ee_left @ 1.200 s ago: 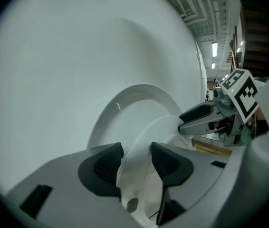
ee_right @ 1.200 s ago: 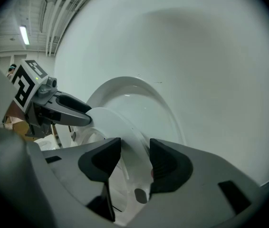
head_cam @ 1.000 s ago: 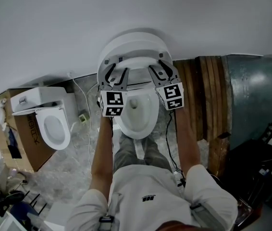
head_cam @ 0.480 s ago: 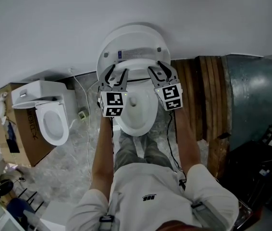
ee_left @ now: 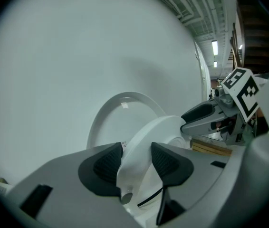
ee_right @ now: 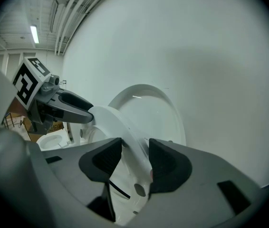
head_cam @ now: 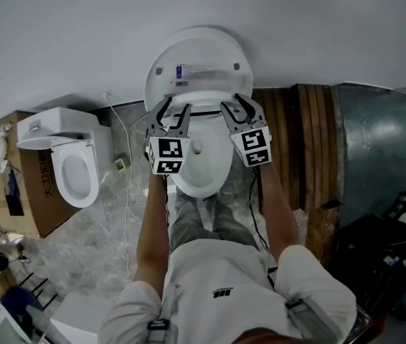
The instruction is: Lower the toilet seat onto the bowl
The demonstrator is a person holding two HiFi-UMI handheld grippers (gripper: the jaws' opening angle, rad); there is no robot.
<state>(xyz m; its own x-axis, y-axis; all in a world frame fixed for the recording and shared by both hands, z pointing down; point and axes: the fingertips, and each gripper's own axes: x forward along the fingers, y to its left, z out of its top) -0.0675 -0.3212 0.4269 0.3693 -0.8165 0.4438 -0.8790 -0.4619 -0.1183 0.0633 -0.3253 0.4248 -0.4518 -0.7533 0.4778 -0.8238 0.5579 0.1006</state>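
Right gripper (ee_right: pixel 134 156) has both dark pads clamped on the rim of the toilet seat (ee_right: pixel 110 120), which is tilted away from the upright lid (ee_right: pixel 156 110) behind it. To the left, the left gripper (ee_right: pixel 83 113) with its marker cube (ee_right: pixel 28 81) meets the seat's other side, with the white wall (ee_right: pixel 201 51) beyond.

Storage or test workshop, not a bathroom: spare toilet (head_cam: pixel 74 170) by a cardboard box (head_cam: pixel 45 206), plastic-sheeted floor (head_cam: pixel 88 256), timber boards (head_cam: pixel 307 149) against a bare wall, strip lights (ee_right: pixel 33 33) overhead
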